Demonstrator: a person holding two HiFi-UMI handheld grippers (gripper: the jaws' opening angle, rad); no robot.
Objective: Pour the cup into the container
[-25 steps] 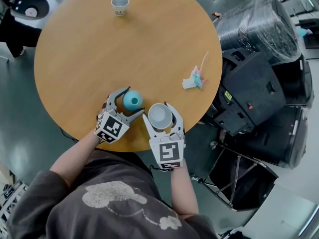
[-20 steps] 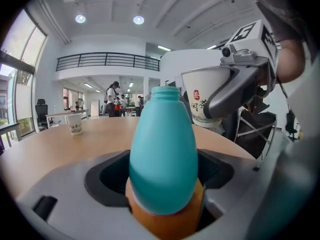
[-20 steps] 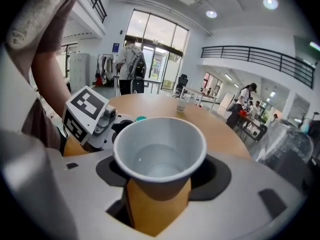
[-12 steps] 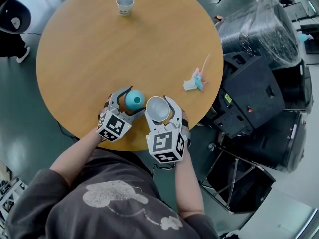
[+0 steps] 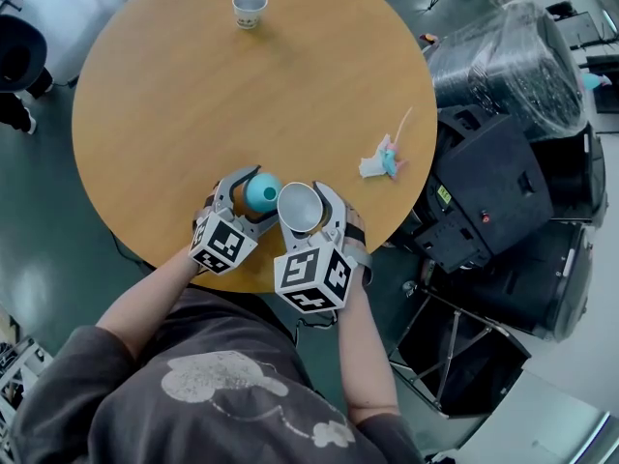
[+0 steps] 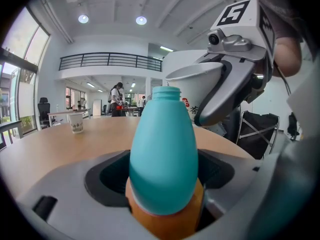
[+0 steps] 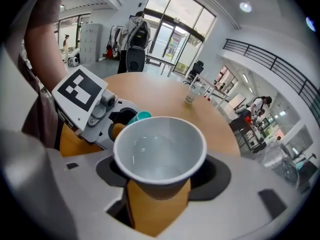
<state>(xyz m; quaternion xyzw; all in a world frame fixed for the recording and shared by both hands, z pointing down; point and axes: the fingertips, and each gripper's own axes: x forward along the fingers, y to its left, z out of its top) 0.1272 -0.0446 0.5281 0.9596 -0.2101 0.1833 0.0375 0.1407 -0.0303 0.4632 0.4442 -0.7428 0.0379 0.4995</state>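
**Counter**: round, wood-topped, seen from above, with a person's arms reaching in from its near edge.

**Left tool**: clenched on a teal egg-shaped plastic bottle. The orange pads press its lower body from both sides. The bottle stands upright with its narrow neck open, by the near edge of the counter. Whether its base rests on the wood cannot be told.

**Right tool**: grasping a white paper cup by its lower wall. The cup is held just right of the bottle and tipped slightly toward it. Its rim is close beside the bottle's neck, and contact between them cannot be made out.

**Second paper cup**: white with a small print, upright at the far edge of the counter, well apart from both tools.

**Small pink, white and teal object**: lying near the counter's right edge.

**Black cases and a plastic-wrapped bundle**: on the floor to the right of the counter.
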